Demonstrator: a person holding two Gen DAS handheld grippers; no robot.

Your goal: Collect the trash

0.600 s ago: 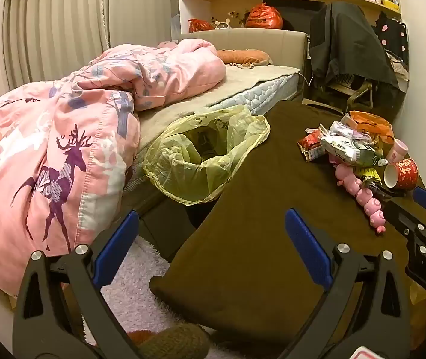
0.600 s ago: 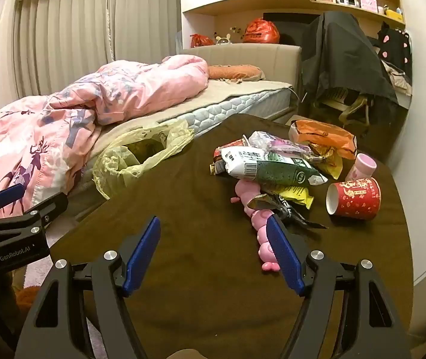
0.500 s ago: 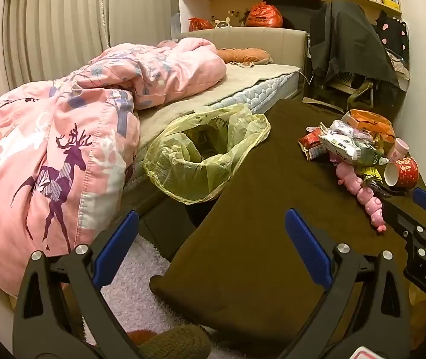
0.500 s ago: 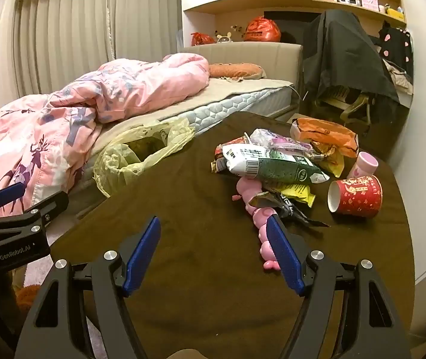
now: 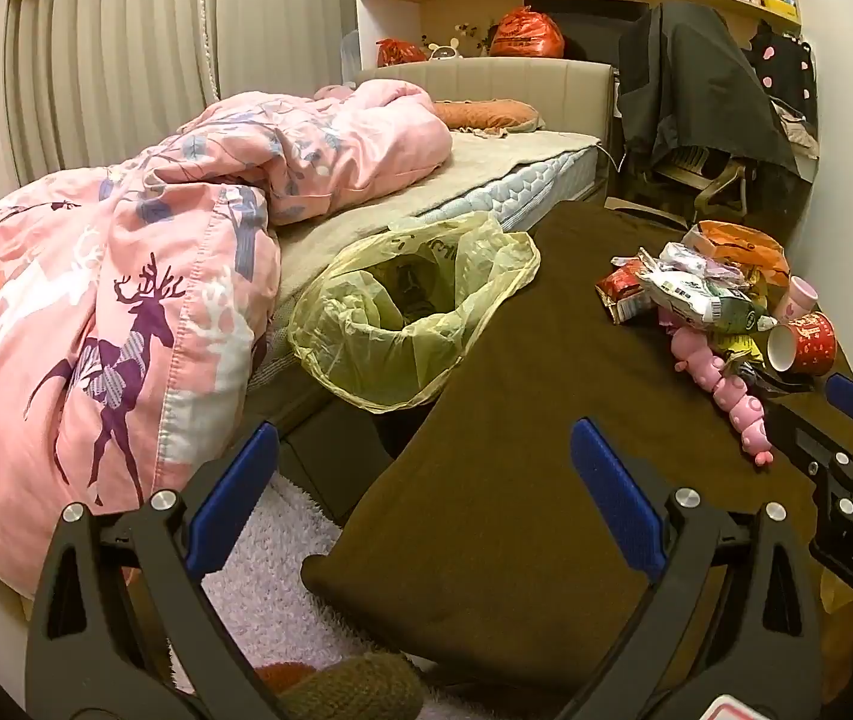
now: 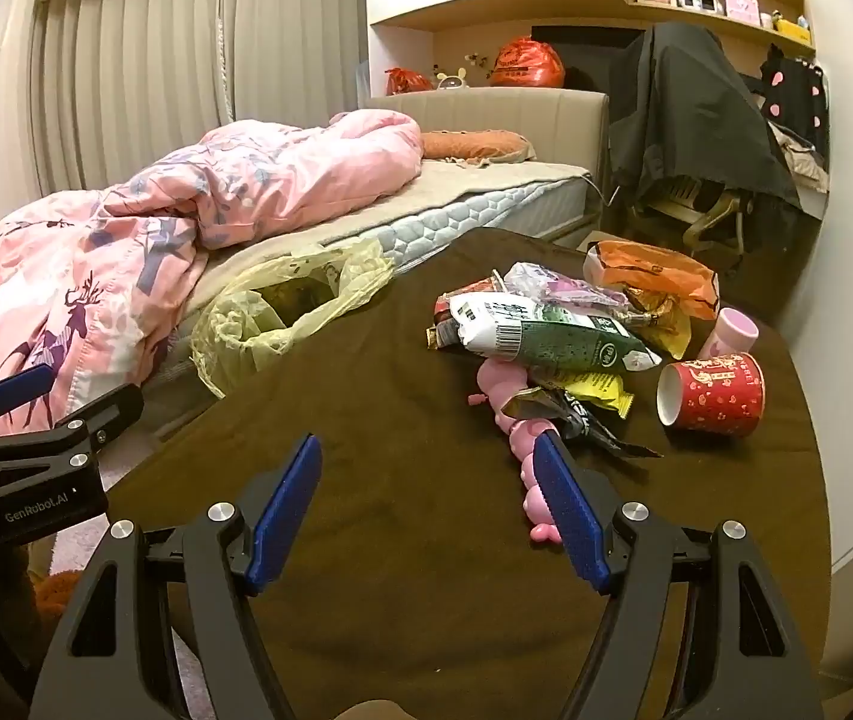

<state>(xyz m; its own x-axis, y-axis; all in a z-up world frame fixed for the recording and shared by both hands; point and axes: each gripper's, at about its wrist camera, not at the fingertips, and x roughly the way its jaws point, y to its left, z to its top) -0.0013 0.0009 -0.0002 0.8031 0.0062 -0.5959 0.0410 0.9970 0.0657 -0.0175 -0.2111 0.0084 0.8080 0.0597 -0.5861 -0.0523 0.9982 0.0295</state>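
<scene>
A pile of trash lies on the brown-clothed table [image 6: 378, 420]: a green and white snack bag [image 6: 546, 342], an orange bag [image 6: 654, 276], a yellow wrapper [image 6: 597, 390], a red paper cup [image 6: 711, 396] on its side and a small pink cup [image 6: 735, 330]. A pink toy [image 6: 522, 438] lies under the wrappers. A yellow trash bag [image 5: 408, 312] hangs open at the table's left edge. My right gripper [image 6: 432, 480] is open and empty, just short of the pile. My left gripper [image 5: 420, 468] is open and empty, near the table's front corner.
A bed with a pink quilt [image 5: 126, 276] stands left of the table. A chair draped in black cloth [image 6: 696, 120] stands behind the table. A fluffy rug [image 5: 270, 588] covers the floor below my left gripper. The wall [image 6: 846, 300] runs close along the table's right side.
My right gripper has moved forward a little toward the trash pile, which now looks larger. My left gripper has hardly moved.
</scene>
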